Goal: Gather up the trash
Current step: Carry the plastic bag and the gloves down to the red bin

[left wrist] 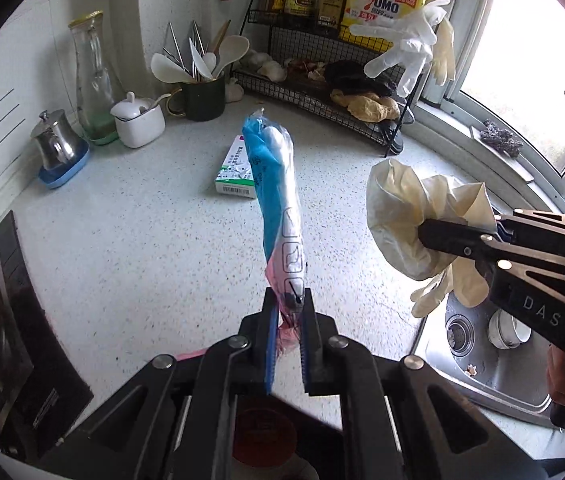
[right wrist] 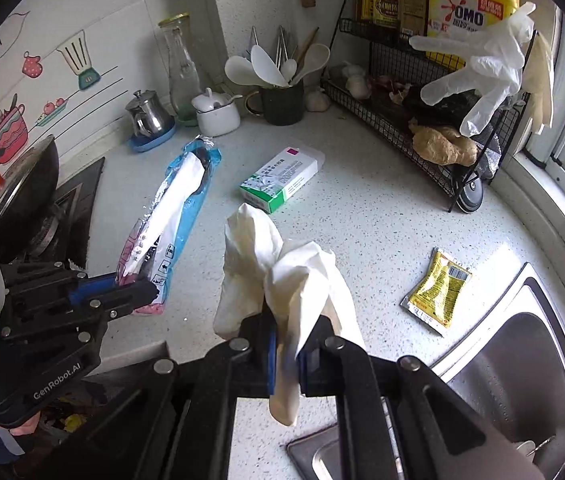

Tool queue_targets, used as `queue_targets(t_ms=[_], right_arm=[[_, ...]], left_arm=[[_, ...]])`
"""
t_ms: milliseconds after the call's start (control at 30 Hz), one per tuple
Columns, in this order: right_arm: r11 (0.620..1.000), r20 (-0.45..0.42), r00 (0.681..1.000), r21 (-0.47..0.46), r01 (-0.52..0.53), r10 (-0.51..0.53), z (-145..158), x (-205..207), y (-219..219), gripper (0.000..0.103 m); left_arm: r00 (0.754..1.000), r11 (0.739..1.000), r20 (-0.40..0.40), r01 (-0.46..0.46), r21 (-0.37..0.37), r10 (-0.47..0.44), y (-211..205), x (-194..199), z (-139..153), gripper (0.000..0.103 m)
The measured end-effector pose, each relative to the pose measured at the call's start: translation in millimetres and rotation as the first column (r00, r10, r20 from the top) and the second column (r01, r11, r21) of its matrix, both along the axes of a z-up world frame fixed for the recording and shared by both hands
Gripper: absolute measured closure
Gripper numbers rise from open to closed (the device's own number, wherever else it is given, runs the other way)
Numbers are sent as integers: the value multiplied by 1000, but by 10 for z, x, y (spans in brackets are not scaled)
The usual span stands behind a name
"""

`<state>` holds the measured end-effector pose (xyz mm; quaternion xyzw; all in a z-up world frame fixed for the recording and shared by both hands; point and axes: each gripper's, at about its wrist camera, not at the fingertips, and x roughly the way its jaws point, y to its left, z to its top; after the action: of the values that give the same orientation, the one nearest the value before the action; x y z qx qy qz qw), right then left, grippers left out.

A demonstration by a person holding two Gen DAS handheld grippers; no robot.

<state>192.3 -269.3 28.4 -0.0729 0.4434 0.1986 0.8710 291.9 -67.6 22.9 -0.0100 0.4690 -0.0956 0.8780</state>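
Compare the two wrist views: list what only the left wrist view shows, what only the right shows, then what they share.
Only the left wrist view: the sink drain and a white bowl in the sink.

Only the right wrist view: the yellow sachet on the counter, the wok and the kitchen wall sticker.

Both: the left gripper shut on the blue cutlery packet, the right gripper shut on the cream glove, the green-and-white box and the wire rack.

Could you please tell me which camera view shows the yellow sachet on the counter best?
The right wrist view shows it best: the yellow sachet lies flat on the speckled counter near the sink, fully visible. In the left wrist view it does not show at all.
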Motion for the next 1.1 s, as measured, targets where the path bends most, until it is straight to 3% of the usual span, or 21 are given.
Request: queue_targets(t_ms=[233,600,900,1100], right_arm=[[999,64,998,15,-29,28,97,-751,279,96],[995,62,994,45,-89,86,-20,-1746,599,96],[988,15,988,43,-151,150,-159,-2182,791,96],[983,-47,982,31,-181,182,-458,-2250,897,96]], left_arm=[[999,1000,47,-24,13,23,229,-886,149,95],[995,996,31,-91,11,91,540,-2170,44,95],[988,988,-30,-154,-9,154,688,-2731,-154,95],[970,975,-115,-220,-44,214,806,-2888,-472,95]])
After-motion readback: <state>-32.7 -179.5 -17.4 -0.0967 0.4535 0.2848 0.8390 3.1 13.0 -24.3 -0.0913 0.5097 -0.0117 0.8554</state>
